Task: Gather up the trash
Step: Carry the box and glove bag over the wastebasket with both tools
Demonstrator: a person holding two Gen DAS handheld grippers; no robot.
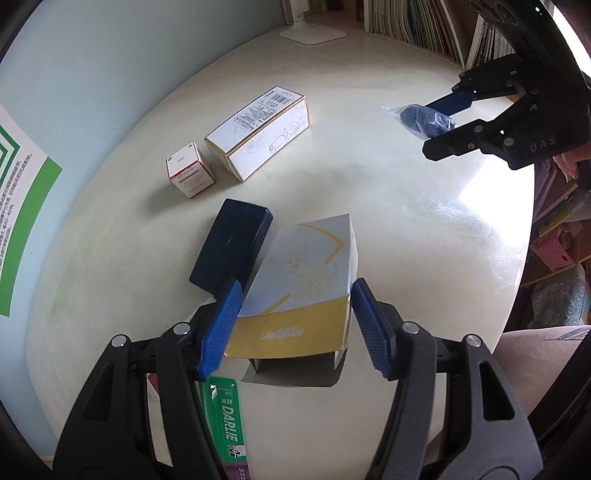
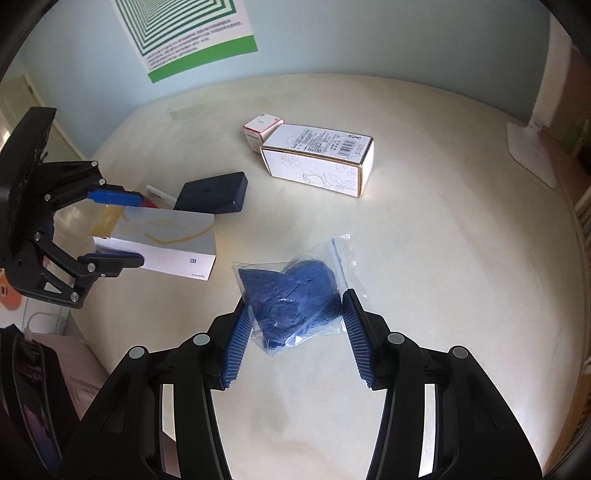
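Overhead, glossy cream table [image 2: 424,258], pale blue wall [image 2: 351,44], green-striped poster [image 2: 192,33], bookshelf [image 1: 413,22]

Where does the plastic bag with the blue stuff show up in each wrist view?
Left wrist view: plastic bag upper right, in the right gripper.
Right wrist view: bottom centre, between that gripper's fingers.
Shared landmark: the long white box, lying on the table beyond the bag.

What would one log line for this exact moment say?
left claw: shut on Safeguard box | right claw: shut on bagged blue lump | both lifted off table
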